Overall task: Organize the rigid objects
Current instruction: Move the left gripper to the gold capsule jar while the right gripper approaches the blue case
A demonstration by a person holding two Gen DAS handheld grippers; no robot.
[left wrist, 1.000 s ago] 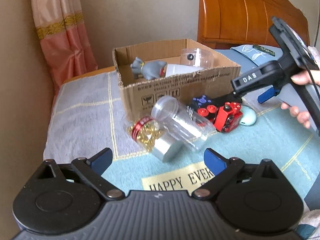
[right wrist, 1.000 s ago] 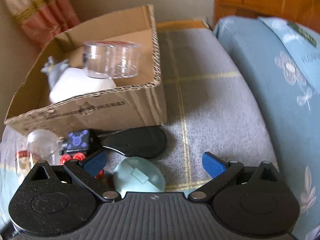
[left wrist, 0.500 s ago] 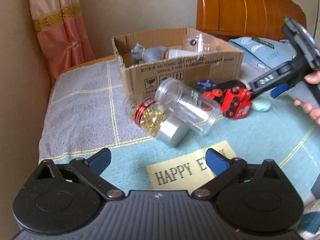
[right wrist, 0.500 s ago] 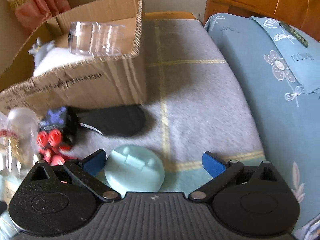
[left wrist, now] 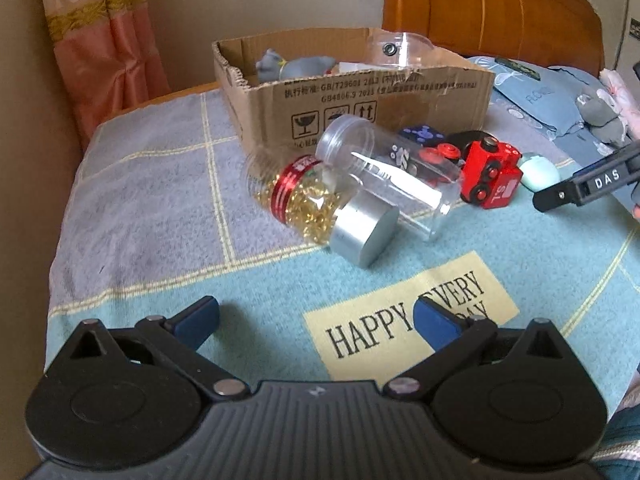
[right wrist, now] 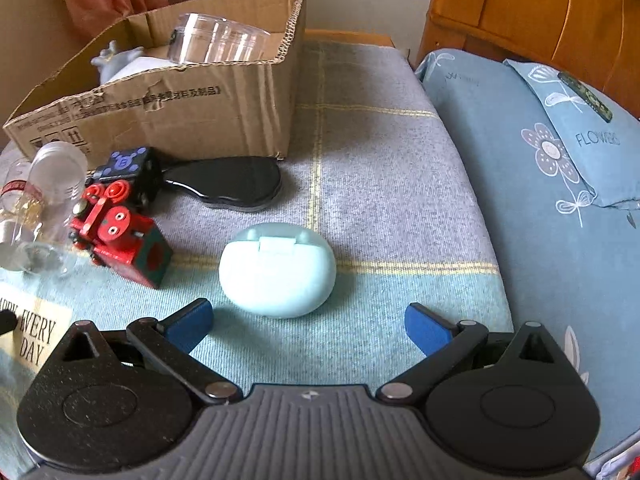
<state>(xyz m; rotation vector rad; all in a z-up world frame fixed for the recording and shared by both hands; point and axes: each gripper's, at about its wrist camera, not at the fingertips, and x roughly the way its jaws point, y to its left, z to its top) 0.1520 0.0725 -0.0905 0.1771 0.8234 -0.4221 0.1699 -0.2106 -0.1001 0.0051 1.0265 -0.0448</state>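
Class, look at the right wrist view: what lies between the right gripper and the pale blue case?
Only bare blanket lies between the open right gripper and the pale blue case, seen in the right wrist view.

Left tongs (left wrist: pixel 316 320) are filling the lower part of the left wrist view, pointing steeply downward, jaws standing wide apart after just opening further, nothing between the blue pads (left wrist: pixel 196 318). Right tongs (right wrist: pixel 306 322) are occupying the bottom of the right wrist view, also angling down, jaws spread wide with nothing gripped. In the left view, one black arm of the right tongs is entering at the right edge.
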